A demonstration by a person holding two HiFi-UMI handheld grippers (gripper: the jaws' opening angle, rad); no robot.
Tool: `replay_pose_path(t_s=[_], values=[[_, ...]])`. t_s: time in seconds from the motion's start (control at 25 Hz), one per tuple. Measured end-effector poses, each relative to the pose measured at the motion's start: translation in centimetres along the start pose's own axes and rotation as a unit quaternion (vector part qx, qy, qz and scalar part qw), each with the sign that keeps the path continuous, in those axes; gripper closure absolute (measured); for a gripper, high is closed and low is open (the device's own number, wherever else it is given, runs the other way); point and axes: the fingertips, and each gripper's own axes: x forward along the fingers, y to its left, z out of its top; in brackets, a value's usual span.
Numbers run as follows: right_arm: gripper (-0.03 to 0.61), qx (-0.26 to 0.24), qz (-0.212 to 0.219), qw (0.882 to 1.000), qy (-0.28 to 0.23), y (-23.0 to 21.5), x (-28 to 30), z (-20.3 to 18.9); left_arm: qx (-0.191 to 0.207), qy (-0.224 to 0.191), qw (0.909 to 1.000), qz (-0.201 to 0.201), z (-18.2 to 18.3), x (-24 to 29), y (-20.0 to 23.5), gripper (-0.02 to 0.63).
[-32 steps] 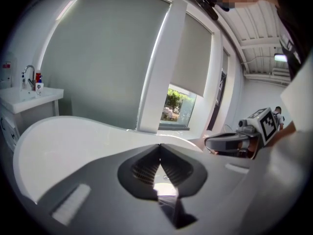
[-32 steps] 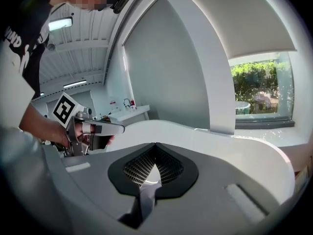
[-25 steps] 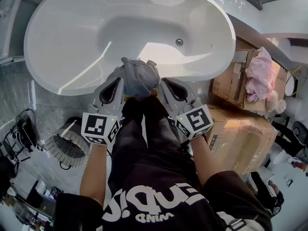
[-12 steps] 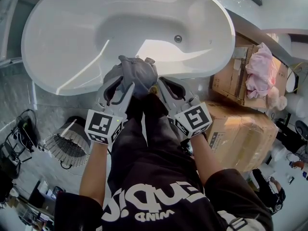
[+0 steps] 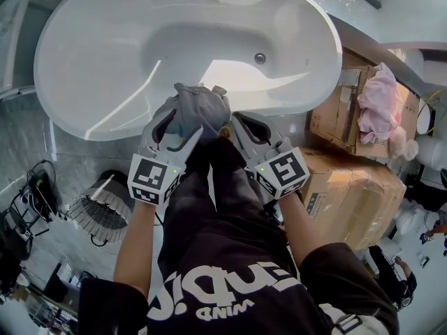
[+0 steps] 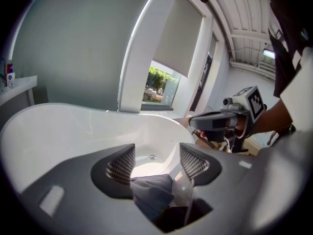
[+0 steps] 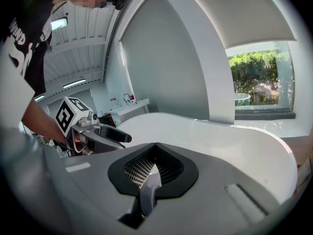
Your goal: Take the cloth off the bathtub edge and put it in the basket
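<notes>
Grey marbled floor (image 5: 28,117) w/ a tangle of cables (image 5: 28,187) at left. Stacked cardboard boxes (image 5: 353,194) at right, pink bundle (image 5: 380,107) on the upper one. Plain grey wall (image 6: 73,43), white pillar (image 6: 142,53), window (image 6: 160,84) w/ green trees outside, roller blind (image 6: 183,38) partly down. Shelf (image 6: 17,88) w/ small bottles (image 6: 9,75). Strip lights (image 7: 73,83) on ribbed ceiling (image 6: 249,18); bright daylight.

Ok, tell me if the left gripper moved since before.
Yes: left gripper edged toward the bathtub rim, jaws just opening around the cloth.
</notes>
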Motion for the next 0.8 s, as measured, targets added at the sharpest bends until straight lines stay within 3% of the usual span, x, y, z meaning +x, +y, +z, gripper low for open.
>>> replay_pose_path(t_s=[0.48,0.64,0.8], values=[[0.569,0.008,-0.002,1.000,0.008,-0.4,-0.4,-0.7,0.026,0.088,0.9957,-0.007,-6.7,4.1,0.3,0.353],[0.569,0.009,-0.003,1.000,0.008,-0.3,-0.6,-1.0,0.072,0.136,0.9877,-0.025,-10.4,6.0,0.3,0.353],[0.569,0.012,-0.006,1.000,0.014,-0.4,-1.0,-1.6,0.110,0.173,0.9772,-0.055,-13.3,8.3,-0.2,0.274]])
